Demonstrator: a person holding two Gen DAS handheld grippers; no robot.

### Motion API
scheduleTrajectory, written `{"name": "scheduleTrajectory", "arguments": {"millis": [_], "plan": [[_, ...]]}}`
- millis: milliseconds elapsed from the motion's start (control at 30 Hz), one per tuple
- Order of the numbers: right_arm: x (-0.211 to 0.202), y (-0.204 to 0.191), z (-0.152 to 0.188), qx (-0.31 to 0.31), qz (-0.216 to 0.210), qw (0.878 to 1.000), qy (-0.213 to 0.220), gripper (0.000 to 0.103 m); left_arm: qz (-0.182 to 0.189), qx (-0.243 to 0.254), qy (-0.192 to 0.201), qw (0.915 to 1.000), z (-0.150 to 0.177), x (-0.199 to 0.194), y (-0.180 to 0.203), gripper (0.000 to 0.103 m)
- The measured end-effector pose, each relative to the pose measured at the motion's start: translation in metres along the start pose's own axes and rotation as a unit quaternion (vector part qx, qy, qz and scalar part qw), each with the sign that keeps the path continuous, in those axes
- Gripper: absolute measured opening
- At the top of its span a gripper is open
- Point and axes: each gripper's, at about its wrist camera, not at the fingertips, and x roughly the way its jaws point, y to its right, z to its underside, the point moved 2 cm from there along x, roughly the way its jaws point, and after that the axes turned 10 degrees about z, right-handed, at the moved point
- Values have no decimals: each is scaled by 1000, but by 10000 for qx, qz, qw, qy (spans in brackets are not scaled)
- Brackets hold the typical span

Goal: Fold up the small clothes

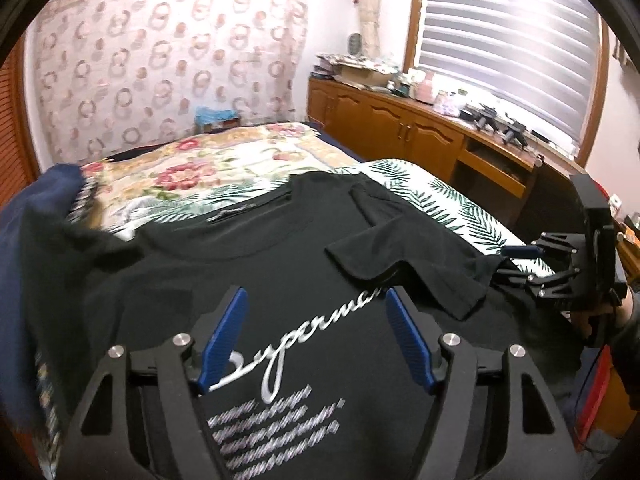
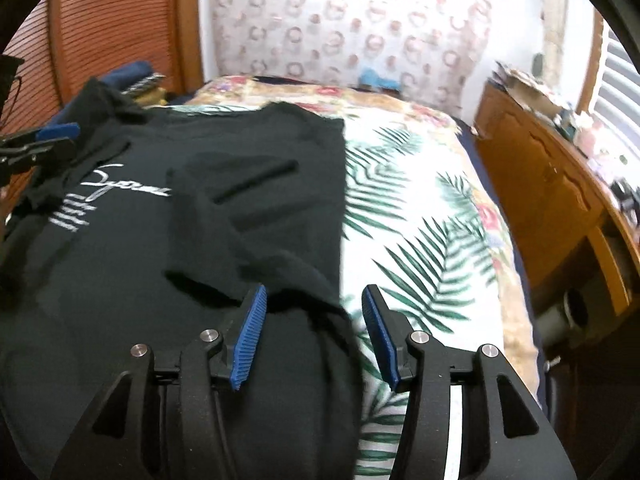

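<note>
A black T-shirt (image 1: 280, 264) with silver script print (image 1: 304, 336) lies front-up on the palm-leaf sheet (image 1: 448, 204) of the bed. One sleeve (image 1: 404, 264) is folded inward over the chest. My left gripper (image 1: 315, 296) hovers open over the print, nothing between its blue pads. In the right wrist view the T-shirt (image 2: 200, 200) fills the left half, and my right gripper (image 2: 315, 290) stands open over its right hem edge, with fabric below the gap but not pinched. The right gripper (image 1: 508, 264) shows at the shirt's right side, the left gripper (image 2: 60, 139) at its left.
A navy garment (image 1: 36, 208) lies heaped at the shirt's left. A floral quilt (image 1: 208, 160) covers the far bed. A wooden cabinet (image 1: 400, 120) with clutter runs along the right under a blinded window. A hand (image 1: 624, 312) holds the right gripper.
</note>
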Motion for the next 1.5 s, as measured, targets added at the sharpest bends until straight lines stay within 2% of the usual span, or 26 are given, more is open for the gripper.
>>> {"name": "scheduleTrajectory", "arguments": {"millis": [167, 333, 500, 667, 733, 800, 867, 1133, 1267, 1500], "plan": [[9, 4, 5, 42, -56, 9997, -214, 50, 124, 123, -389, 9991, -18, 49, 7, 61], [10, 7, 6, 143, -143, 9995, -228, 51, 132, 177, -705, 9973, -29, 91, 7, 59], [10, 8, 7, 143, -143, 9995, -223, 51, 17, 141, -899, 9958, -37, 119, 2, 59], [10, 8, 7, 145, -145, 9996, -216, 51, 102, 109, -1052, 9943, -33, 131, 4, 58], [10, 8, 7, 148, -148, 9995, -217, 51, 108, 192, -996, 9948, -31, 129, 6, 47], [10, 8, 7, 148, -147, 9995, -217, 51, 170, 194, -1003, 9946, -31, 127, 5, 17], [10, 8, 7, 148, -149, 9995, -217, 51, 304, 142, -1060, 9938, -31, 126, 5, 3], [10, 8, 7, 153, -153, 9995, -214, 51, -239, 131, -422, 9987, -37, 84, -4, 3], [10, 8, 8, 151, -150, 9995, -213, 51, -359, 17, -449, 9983, -30, 75, -18, 3], [10, 9, 8, 154, -154, 9995, -214, 51, -352, -124, -486, 9981, -15, 66, -22, 5]]}}
